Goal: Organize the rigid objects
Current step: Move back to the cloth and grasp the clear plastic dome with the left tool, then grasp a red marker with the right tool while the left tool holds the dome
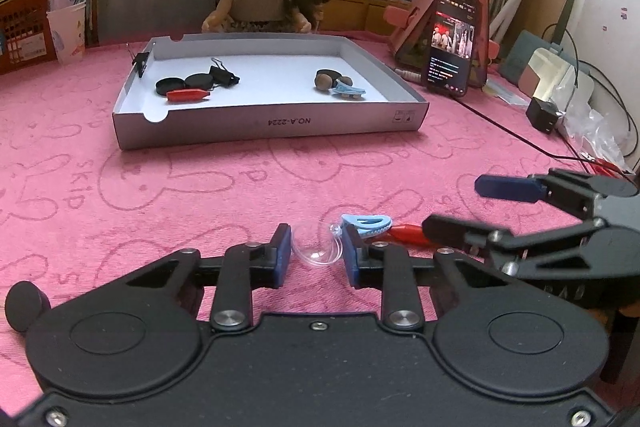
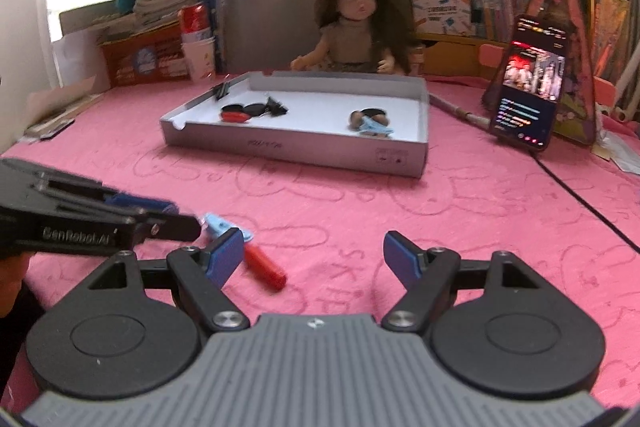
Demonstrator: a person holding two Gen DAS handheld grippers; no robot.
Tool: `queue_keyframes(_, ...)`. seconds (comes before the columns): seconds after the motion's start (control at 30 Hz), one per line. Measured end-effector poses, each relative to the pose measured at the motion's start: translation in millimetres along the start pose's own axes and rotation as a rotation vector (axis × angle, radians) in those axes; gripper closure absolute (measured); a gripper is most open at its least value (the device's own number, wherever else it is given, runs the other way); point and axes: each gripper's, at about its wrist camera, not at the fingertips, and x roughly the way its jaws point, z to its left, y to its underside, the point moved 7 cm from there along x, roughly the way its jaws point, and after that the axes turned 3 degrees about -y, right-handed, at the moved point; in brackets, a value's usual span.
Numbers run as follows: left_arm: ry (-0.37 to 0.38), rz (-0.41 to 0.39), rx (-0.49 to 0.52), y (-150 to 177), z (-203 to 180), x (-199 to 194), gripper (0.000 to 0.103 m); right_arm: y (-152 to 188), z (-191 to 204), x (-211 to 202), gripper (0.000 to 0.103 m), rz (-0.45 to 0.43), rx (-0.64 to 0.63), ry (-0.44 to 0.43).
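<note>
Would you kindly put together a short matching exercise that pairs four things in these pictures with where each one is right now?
Things:
1. clear suction cup
2. red clip on the cloth
3. binder clip
4. phone

Places:
A. clipped on the left wall of the grey tray
B. propped upright to the right of the tray
C. pinched in the left gripper
D. lying just ahead of the right gripper, by its left finger

Pairs: 1-C, 2-D, 3-A, 4-B
</note>
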Motion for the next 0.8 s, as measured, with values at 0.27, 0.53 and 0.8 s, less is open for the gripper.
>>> queue_keyframes(0.27, -0.015, -0.016, -0.01, -3, 7, -7, 0.077, 6, 21, 4, 0.027, 0.022, -0.063, -0.027)
queue_keyframes(0.53, -0.03, -0.023, -0.03, -6, 16, -11, 0.077, 11, 30, 7, 0.068, 0.044, -0.101, -0.025)
queue_keyframes(0.8, -0.039, -0.028, -0.045, -7, 19, -11, 0.077, 11, 32, 6, 0.086, 0.054, -0.123, -0.023)
